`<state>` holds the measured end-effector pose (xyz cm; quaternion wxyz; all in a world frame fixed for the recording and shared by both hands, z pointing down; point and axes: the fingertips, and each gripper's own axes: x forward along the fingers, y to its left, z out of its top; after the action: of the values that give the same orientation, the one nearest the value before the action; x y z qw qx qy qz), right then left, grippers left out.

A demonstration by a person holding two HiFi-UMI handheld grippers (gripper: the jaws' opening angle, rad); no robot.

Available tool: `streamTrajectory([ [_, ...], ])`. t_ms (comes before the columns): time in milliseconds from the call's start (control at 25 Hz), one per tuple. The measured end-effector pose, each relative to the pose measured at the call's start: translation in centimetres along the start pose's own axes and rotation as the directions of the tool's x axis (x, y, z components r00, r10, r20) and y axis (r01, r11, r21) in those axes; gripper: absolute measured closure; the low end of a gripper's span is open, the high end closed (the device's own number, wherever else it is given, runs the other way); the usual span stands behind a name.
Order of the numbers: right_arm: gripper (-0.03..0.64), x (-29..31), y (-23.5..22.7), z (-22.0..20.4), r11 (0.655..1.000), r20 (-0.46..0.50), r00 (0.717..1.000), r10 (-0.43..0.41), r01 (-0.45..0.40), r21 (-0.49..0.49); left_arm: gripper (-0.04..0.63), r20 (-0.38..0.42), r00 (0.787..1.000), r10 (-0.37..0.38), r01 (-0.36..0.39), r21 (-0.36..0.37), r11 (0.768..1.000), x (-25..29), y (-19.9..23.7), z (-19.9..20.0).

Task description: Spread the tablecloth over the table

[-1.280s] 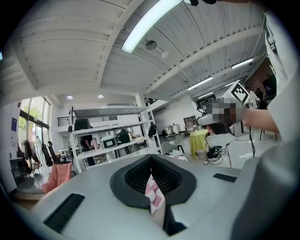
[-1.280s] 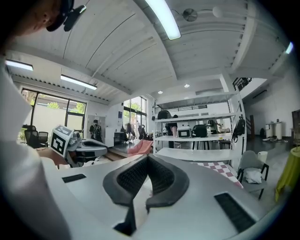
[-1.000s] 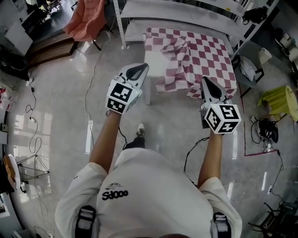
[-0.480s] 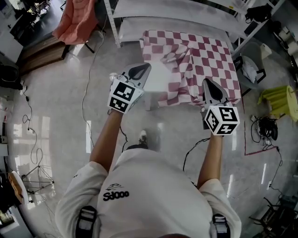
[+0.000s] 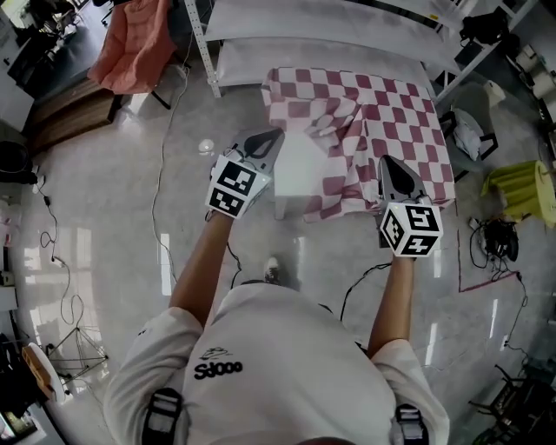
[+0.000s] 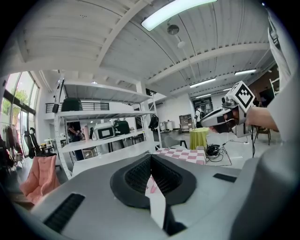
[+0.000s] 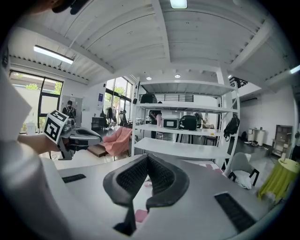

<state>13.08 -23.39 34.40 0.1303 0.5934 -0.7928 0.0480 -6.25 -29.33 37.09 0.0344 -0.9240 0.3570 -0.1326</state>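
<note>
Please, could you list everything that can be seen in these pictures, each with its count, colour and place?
tablecloth: one, red and white checked, bunched on the table, near left corner uncovered
table: one, white, in front of the person
shelving rack: one, white, behind the table
cloth: one, salmon pink, draped over a seat, far left
cover: one, yellow-green, right of the table
cables: a dark tangle, on the floor at right
left hand-held gripper: one, grey, jaws shut, empty, at the bare table corner
right hand-held gripper: one, grey, jaws shut, empty, over the tablecloth's near edge
</note>
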Motion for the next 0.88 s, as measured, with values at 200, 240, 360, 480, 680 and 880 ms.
streamTrajectory([
  [200,0.595,2.1,-0.5,-0.4,0.998,-0.028,0.998,-0.047,0.048,0.027,0.566,-0.017,0.999,-0.039,0.039,-0.028,0.999,2.1,1.8,-1.6],
  [240,0.595,2.5,-0.6,-0.7,0.998,-0.042,0.998,-0.054,0.055,0.024,0.568,-0.020,0.999,-0.045,0.044,-0.032,0.999,2.5,2.0,-1.9],
  [360,0.595,3.3,-0.9,-1.8,0.998,-0.093,0.993,-0.070,0.070,-0.006,0.568,-0.032,0.998,-0.062,0.061,-0.047,0.997,3.7,2.1,-3.0],
  [480,0.591,4.1,-1.7,-2.4,0.997,-0.116,0.990,-0.075,0.075,-0.004,0.566,-0.047,0.996,-0.070,0.066,-0.064,0.996,4.8,2.3,-3.8],
  [680,0.560,5.7,-4.0,-4.0,0.995,-0.138,0.987,-0.087,0.094,0.044,0.564,-0.064,0.990,-0.122,0.117,-0.084,0.990,7.9,1.8,-4.2],
  [880,0.473,8.6,-5.8,-7.0,0.995,-0.200,0.980,-0.005,0.025,0.098,0.433,-0.138,0.970,-0.200,0.190,-0.085,0.978,12.7,0.3,-5.8],
])
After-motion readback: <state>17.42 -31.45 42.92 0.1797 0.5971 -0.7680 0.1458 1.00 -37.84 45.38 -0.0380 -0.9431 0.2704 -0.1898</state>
